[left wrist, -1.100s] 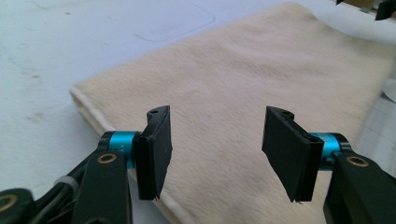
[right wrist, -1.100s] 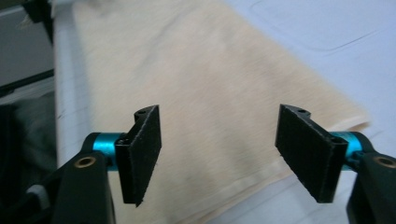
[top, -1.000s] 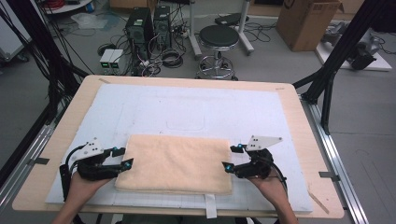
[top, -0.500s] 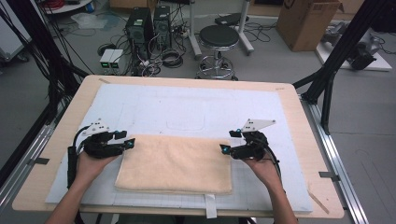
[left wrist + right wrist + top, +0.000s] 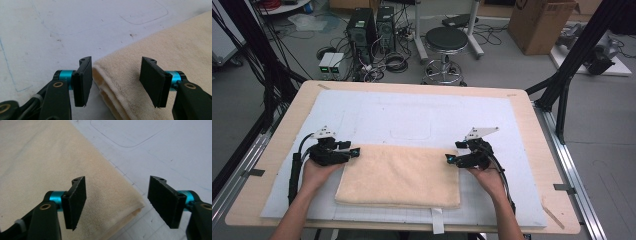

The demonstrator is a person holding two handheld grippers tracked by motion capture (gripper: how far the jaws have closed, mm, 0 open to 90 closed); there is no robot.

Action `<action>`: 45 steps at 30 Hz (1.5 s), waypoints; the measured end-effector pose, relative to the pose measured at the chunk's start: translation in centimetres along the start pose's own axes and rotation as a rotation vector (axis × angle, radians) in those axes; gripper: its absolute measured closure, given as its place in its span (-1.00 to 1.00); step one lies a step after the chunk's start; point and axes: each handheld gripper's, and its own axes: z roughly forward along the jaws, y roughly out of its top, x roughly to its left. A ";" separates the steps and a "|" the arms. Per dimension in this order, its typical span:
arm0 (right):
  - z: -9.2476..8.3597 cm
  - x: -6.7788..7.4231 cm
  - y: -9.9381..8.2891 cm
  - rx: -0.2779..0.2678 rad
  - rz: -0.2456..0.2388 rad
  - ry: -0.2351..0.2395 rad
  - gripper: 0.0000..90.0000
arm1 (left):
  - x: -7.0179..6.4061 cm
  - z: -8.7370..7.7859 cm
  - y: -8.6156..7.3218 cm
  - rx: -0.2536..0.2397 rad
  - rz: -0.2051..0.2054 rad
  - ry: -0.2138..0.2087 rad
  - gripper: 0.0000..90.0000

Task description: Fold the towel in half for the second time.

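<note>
A folded cream towel [image 5: 399, 175] lies flat on the white mat [image 5: 412, 115] near the table's front edge. My left gripper [image 5: 357, 151] is at the towel's far left corner and my right gripper [image 5: 448, 159] at its far right corner, both pointing inward. In the left gripper view the left gripper [image 5: 115, 75] is open, its jaws have just been opening a little, and the layered corner of the towel [image 5: 175, 45] lies between the untouching pads. In the right gripper view the right gripper [image 5: 120, 197] is open astride the towel [image 5: 37, 157] corner.
The mat covers a wooden table [image 5: 532, 125] and carries a faint drawn rounded outline [image 5: 412, 130]. Black frame posts [image 5: 562, 90] rise at both sides. On the floor beyond are a stool [image 5: 446, 42], computer towers [image 5: 372, 27] with cables, and a cardboard box [image 5: 539, 25].
Both hands have moved away from the person along the towel's side edges, from its near part to its far corners. The towel has stayed in place.
</note>
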 end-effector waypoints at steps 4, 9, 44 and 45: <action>0.3 -0.1 -0.5 0.027 0.019 0.001 -0.26 | 0.1 0.3 -0.2 0.023 -0.006 -0.008 -0.04; 0.8 0.0 -1.2 0.036 0.019 0.002 -0.09 | 0.0 0.7 -0.4 0.058 -0.009 -0.026 0.04; 1.3 -0.9 -1.3 0.057 0.093 0.065 0.65 | -0.4 0.9 -0.7 0.062 -0.022 -0.069 0.60; 1.2 -0.8 -1.3 0.056 0.095 0.067 0.66 | -0.4 0.9 -0.7 0.061 -0.020 -0.069 0.62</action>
